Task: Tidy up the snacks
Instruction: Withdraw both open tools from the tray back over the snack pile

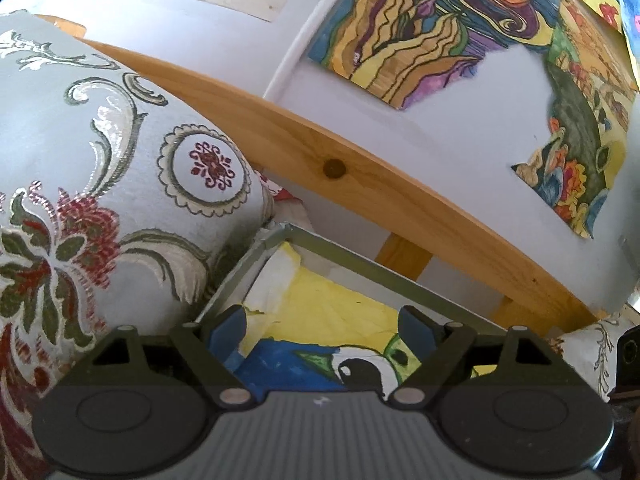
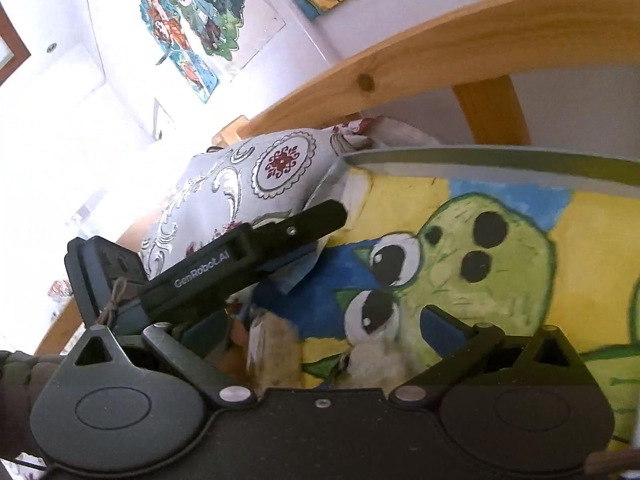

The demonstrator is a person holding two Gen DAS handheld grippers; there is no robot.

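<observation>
A clear snack packet (image 2: 274, 354), pale crumbly contents showing through its wrapper, sits between the fingers of the right gripper (image 2: 320, 344), low against the painted floor of a grey-rimmed tray (image 2: 480, 160). A second pale lump lies just beside it, too blurred to name. Whether the jaws press the packet or merely straddle it cannot be told; they stand moderately apart. The left gripper (image 1: 322, 326), jaws wide and holding nothing, hovers over the tray's near-left corner, its blue pads (image 1: 230, 330) above the painted liner, a yellow-and-blue picture of a green, big-eyed creature (image 2: 472, 264). In the right wrist view the left gripper's black body crosses the tray's left edge. A brocade cushion (image 1: 120, 184) presses against that edge, and a pine rail (image 1: 360, 176) runs behind, below a wall hung with bright drawings. By these views, sorting has barely started: most of the visible tray floor is bare, and only this one packet can be identified.
</observation>
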